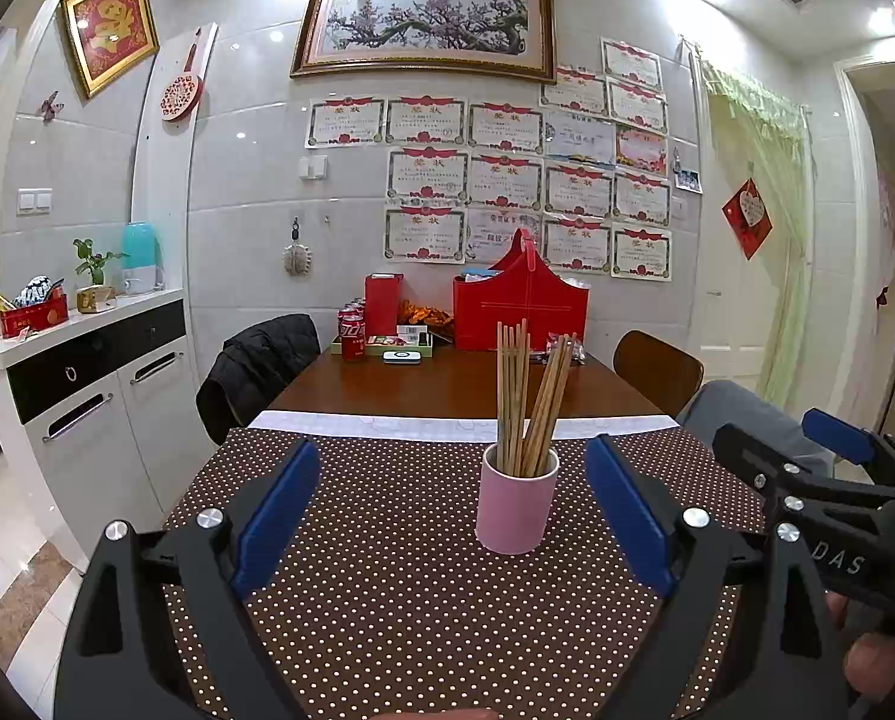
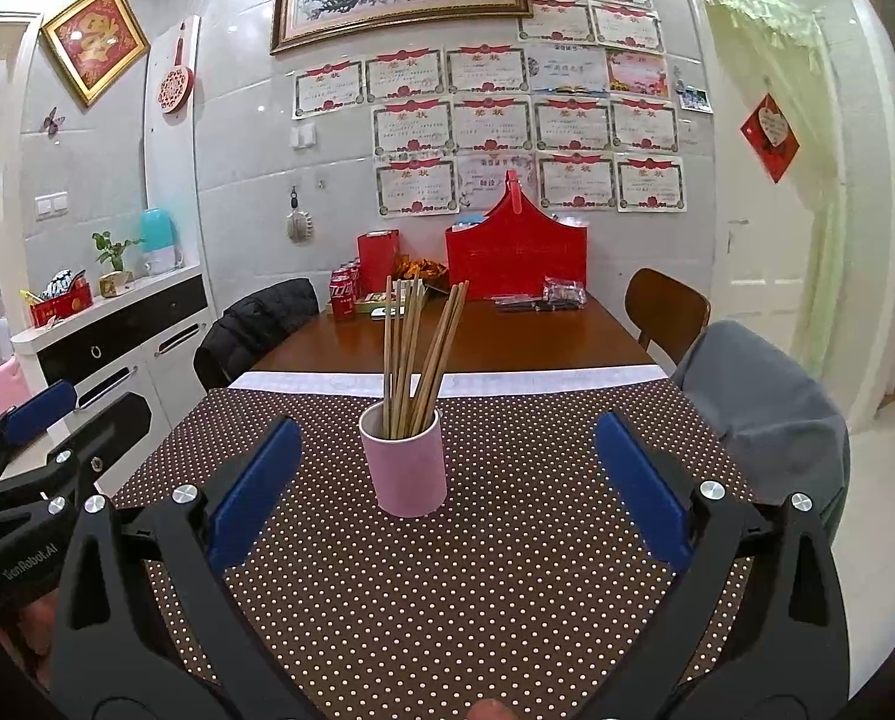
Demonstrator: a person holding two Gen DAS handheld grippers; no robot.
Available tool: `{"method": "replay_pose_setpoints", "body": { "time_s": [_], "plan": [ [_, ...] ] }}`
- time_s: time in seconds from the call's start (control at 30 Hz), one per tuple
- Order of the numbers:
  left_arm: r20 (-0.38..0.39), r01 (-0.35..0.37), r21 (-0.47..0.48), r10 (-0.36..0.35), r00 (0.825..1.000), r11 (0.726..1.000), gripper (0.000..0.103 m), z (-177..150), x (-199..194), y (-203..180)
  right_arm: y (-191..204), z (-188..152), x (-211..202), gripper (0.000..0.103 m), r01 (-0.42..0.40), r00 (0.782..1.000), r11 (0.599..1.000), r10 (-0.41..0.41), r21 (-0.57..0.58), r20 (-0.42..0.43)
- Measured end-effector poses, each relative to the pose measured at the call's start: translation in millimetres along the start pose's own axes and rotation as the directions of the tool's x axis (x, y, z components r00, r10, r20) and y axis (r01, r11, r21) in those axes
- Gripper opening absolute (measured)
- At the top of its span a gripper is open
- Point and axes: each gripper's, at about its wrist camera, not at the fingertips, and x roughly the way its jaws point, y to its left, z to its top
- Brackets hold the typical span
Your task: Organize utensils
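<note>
- Left tool [image 1: 453,510] – nearest the lens, jaws wide and empty, low over the dotted worktop [image 1: 387,600].
- Pink cup [image 1: 516,507] stands upright between both tools, chopsticks [image 1: 528,396] fanned inside.
- Right tool [image 2: 447,486] – also wide, empty; a clumsy nudge could probably tip the top-heavy cup.

Brown wooden table [image 1: 447,384], near half covered by a brown white-dotted cloth [image 1: 399,588]. Pink cup [image 1: 516,507] of wooden chopsticks [image 1: 522,396] stood upright on the cloth. Far end: cola cans [image 1: 351,333], red gift basket [image 1: 519,306], red box [image 1: 383,303], green tray [image 1: 381,348].
</note>
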Motion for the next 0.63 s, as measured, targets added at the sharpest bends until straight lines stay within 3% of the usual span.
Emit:
{"method": "replay_pose_setpoints", "body": {
  "time_s": [0.63],
  "plan": [
    [-0.005, -0.016, -0.008, 0.016, 1.0, 1.0, 0.089, -2.6, 0.6, -5.2, 0.6, 2.5, 0.0, 0.097, -0.004, 1.0, 1.0, 0.004, 0.003, 0.0]
  ]
}}
